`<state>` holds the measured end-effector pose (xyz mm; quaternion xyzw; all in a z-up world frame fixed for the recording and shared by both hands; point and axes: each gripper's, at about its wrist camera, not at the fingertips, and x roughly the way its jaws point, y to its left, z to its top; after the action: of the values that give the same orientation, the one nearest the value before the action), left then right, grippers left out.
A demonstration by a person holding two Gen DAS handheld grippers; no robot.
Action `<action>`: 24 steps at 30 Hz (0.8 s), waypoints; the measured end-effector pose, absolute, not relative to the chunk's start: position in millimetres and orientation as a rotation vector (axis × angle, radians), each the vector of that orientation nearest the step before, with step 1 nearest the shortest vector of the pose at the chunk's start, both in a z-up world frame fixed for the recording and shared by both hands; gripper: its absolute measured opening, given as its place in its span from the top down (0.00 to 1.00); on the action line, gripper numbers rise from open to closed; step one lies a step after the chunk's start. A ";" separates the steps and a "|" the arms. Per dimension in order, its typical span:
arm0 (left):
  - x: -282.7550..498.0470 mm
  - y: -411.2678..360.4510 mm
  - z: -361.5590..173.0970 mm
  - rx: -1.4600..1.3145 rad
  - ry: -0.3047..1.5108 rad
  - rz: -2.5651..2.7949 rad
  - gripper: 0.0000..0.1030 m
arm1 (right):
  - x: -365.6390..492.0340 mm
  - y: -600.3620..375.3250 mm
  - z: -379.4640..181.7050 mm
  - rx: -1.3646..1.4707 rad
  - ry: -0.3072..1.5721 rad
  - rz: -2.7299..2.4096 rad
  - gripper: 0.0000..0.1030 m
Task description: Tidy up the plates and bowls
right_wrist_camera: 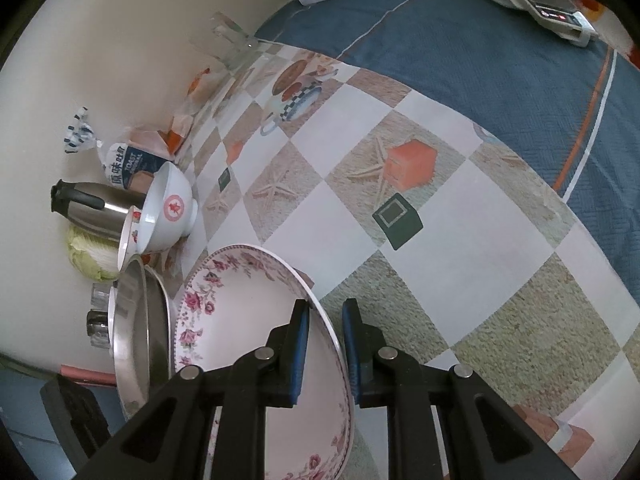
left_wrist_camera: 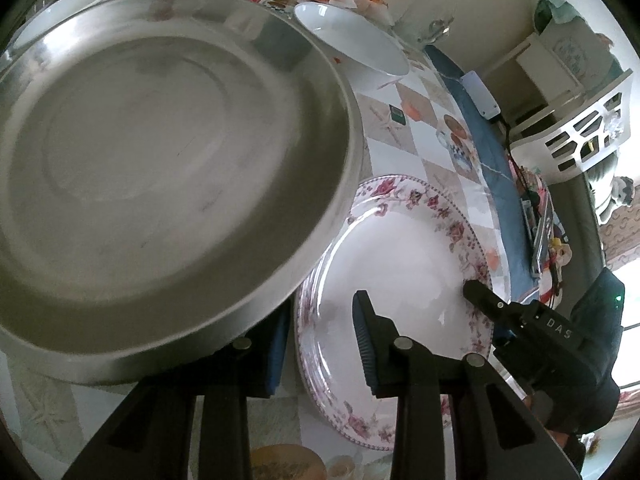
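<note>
Left tongs (left_wrist_camera: 320, 344) pinch steel pan (left_wrist_camera: 160, 168) | right tongs (right_wrist_camera: 326, 344), angled down, pinch floral plate (right_wrist_camera: 240, 320)

Large round steel plate (left_wrist_camera: 160, 168), dull grey with a raised rim, held tilted off the checkered surface (left_wrist_camera: 404, 148), its near edge overlapping the floral plate (left_wrist_camera: 400, 264). White porcelain with pink roses round the rim, that floral plate, likewise lifted and tilted, rim pinched between blue-padded fingers (right_wrist_camera: 301, 344). Farther back on the surface, white bowls: one with a red emblem (right_wrist_camera: 170, 208) nested with another, tipped on their sides in the right wrist view, and a plain white bowl (left_wrist_camera: 352, 40) just beyond the steel plate.
</note>
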<state>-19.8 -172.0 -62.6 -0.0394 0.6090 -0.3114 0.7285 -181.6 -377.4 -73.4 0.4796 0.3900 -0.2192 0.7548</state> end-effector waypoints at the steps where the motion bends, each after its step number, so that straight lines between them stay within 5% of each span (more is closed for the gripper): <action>1: -19.4 -172.5 -62.8 -0.091 1.341 -0.688 0.68 | -181.2 -377.8 -73.8 1.047 0.849 -0.472 0.82; 24: -22.4 -177.1 -59.9 -0.073 1.366 -0.748 0.78 | -192.6 -383.3 -71.8 1.054 0.821 -0.470 0.84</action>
<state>-22.4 -177.1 -59.9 -0.0330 0.6159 -0.3374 0.7112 -192.6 -383.3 -71.8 0.4840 0.3771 -0.2160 0.7595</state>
